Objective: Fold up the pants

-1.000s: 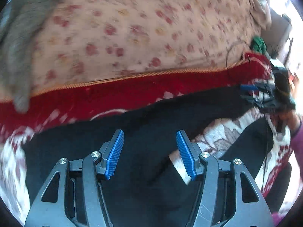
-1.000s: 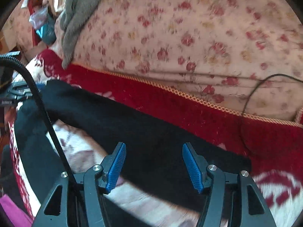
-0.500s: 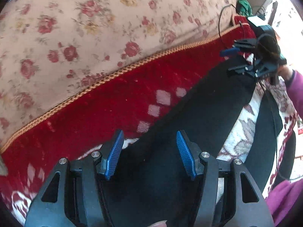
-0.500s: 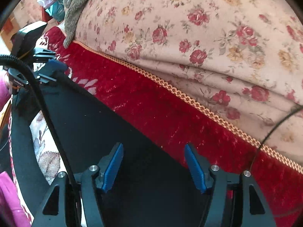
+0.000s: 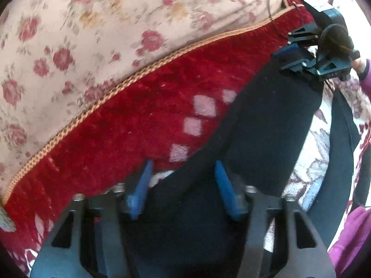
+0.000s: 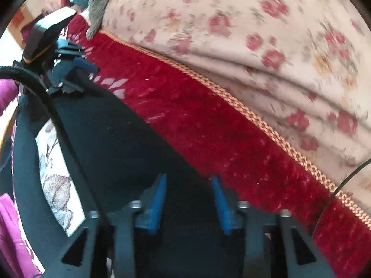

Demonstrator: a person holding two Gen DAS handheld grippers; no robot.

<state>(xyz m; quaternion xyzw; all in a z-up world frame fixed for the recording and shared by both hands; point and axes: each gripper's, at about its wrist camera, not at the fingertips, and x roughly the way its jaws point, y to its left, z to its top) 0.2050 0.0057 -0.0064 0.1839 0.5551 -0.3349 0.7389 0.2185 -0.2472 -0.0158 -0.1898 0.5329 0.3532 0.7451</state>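
Black pants (image 5: 262, 125) lie spread on a red and white patterned blanket (image 5: 143, 120); one leg runs from my left gripper to my right gripper, and the other leg (image 5: 340, 153) lies nearer the person. My left gripper (image 5: 183, 169) is open, low over one end of the far leg, with black cloth between its blue fingers. My right gripper (image 6: 187, 183) is open over the other end of that leg (image 6: 111, 134). Each gripper shows in the other's view: the right one (image 5: 285, 51), the left one (image 6: 85, 64).
A floral cream cover (image 5: 97, 23) rises behind the blanket past an orange braided edge (image 5: 92, 108). A grey cloth (image 6: 97, 4) hangs at the far left. A black cable (image 6: 336, 190) crosses the right side. A purple sleeve (image 5: 350, 236) is at the near edge.
Both grippers have dropped lower and closer to the far pant leg. The right gripper's fingers have narrowed a little. The views tilted toward the blanket.
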